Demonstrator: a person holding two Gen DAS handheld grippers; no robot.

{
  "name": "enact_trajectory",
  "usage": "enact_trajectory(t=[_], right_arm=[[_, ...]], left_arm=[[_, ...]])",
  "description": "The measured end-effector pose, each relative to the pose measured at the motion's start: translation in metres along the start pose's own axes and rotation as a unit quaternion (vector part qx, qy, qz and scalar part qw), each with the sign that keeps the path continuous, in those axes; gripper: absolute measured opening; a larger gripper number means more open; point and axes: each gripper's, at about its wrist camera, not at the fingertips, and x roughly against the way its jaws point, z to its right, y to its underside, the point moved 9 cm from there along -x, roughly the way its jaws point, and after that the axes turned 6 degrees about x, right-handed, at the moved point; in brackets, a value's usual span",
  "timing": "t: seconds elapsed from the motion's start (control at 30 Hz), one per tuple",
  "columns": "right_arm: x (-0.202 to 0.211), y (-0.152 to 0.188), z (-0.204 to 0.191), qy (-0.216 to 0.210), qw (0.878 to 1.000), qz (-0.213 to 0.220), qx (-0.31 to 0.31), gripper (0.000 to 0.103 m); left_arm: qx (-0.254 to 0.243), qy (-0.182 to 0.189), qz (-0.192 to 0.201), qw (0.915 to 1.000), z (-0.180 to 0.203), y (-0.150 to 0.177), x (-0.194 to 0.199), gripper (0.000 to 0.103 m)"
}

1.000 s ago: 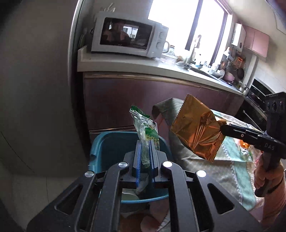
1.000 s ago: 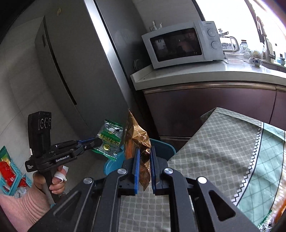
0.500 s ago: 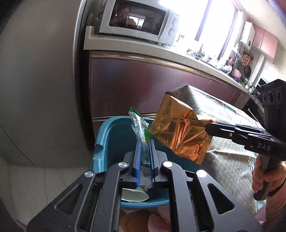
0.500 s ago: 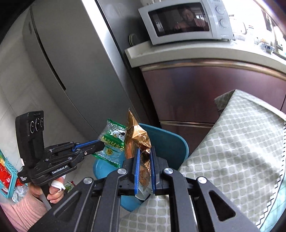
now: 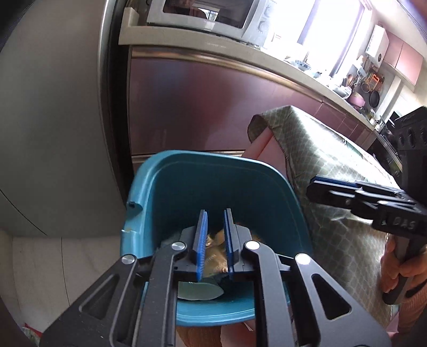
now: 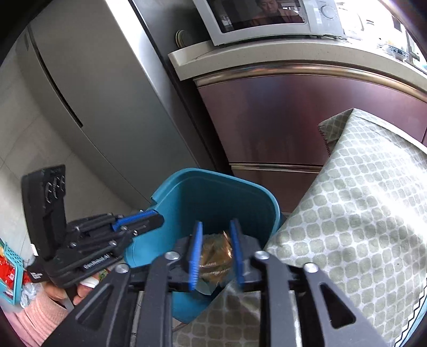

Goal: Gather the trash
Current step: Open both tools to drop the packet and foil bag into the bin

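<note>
Gold-foil wrapper point(image 6: 215, 257) down inside teal bin point(image 5: 213, 181), crumpled, directly below and ahead of right tongs point(image 6: 216, 253). Left tongs point(image 5: 215, 240) over same bin, about equally near. Both sets parted, gripping nothing. Long axis of wrapper unclear. Cloth-covered counter point(image 6: 360, 200) just beside bin.

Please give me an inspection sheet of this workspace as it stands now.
Surface: table under a green patterned cloth, right of the bin.
Job's things: teal bin on the floor; gold wrapper inside it.
Clutter: red packets in a teal basket at far left.
Grippers: left gripper and right gripper both open, empty, above the bin.
Cables: nothing seen.
Surroundings: fridge, microwave on a counter, maroon cabinets.
</note>
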Motion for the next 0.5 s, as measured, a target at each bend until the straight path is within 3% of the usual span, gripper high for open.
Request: enact_trajectory(t=[0.3, 0.5], right_arm=[[0.024, 0.013, 0.003, -0.007, 1.0, 0.017, 0.004, 0.029], [0.067, 0.024, 0.002, 0.0, 0.999, 0.05, 0.02, 0.037]], left_arm=[[-0.012, 0.023, 0.02, 0.9995, 0.027, 0.006, 0.011, 0.026], [-0.057, 0.053, 0.055, 0.9955, 0.07, 0.005, 0.039, 0.033]])
